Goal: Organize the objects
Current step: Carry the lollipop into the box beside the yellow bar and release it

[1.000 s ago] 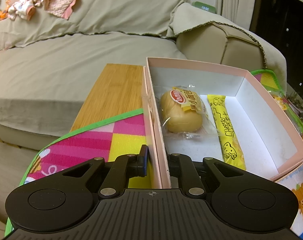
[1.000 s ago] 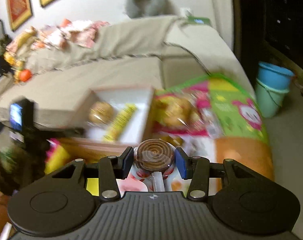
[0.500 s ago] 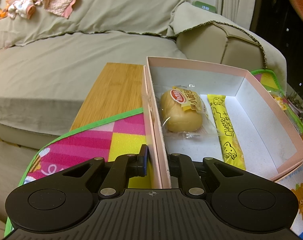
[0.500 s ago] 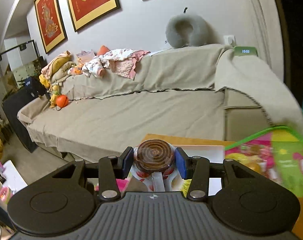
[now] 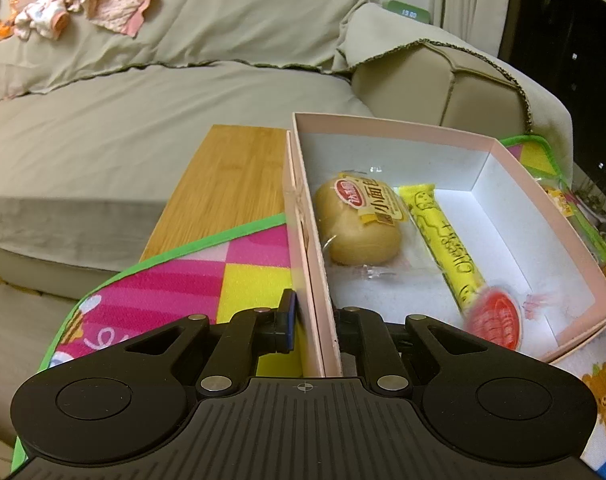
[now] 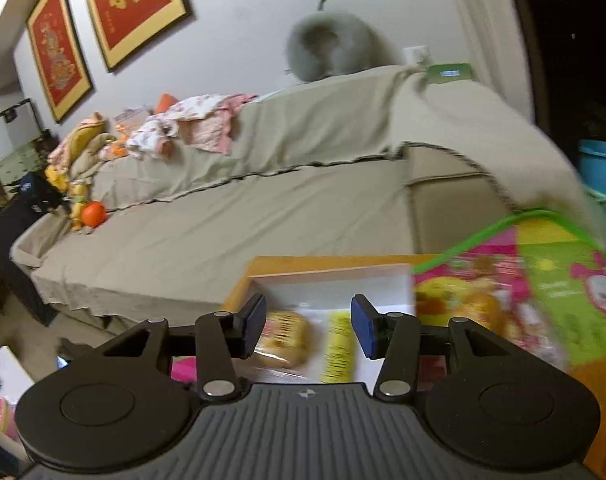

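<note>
Pink cardboard, thin and bendy: the left gripper [image 5: 313, 322] pinches the near wall of the box [image 5: 515, 160], steadying it on the bright play mat [image 5: 191, 280]. Inside lie a soft wrapped bun [image 5: 359, 224], a yellow cheese stick [image 5: 443, 240] and a blurred red candy [image 5: 495, 320] at the near right end, all light, crinkly and slippery; grip them across the middle. Over to the right view: the right gripper [image 6: 309, 324] hangs above the box with fingers spread wide and nothing between them. More snack packets [image 6: 479, 304] wait on the mat beside the box, the sofa [image 6: 223, 232] beyond.
</note>
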Motion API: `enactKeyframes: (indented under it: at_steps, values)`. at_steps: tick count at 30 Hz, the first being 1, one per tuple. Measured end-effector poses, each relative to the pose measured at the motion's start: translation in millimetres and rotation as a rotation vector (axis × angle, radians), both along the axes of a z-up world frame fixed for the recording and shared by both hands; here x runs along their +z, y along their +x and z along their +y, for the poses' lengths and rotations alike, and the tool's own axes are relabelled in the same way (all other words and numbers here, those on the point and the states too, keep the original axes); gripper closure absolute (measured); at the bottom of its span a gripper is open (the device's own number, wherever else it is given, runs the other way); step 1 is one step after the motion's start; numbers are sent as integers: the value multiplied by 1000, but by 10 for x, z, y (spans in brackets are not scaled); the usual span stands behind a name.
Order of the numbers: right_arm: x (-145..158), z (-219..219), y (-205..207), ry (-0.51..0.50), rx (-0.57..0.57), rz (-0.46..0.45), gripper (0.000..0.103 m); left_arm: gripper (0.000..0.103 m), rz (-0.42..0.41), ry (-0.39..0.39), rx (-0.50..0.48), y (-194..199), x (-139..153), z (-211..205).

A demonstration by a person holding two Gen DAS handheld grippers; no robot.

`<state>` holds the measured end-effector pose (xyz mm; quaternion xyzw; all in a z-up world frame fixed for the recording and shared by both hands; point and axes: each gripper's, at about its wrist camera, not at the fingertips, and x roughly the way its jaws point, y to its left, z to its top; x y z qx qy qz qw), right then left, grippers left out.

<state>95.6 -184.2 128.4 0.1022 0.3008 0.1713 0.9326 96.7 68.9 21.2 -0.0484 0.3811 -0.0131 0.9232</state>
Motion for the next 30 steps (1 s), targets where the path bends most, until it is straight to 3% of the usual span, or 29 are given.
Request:
enactKeyframes:
  at_steps: [12, 18, 23, 30]
  values:
    - [-460, -1052, -254, -130, -252, 85, 46, 90, 8, 5, 6, 2, 14, 4]
    - [-770, -957, -270, -237, -215, 126, 40, 90, 11, 9, 4, 8, 12, 0]
    - [-796, -905, -27, -190, -204, 135, 34, 90, 11, 9, 4, 6, 7, 3]
    - [-749, -724, 560, -205, -192, 114, 34, 90, 12, 10, 4, 7, 8, 1]
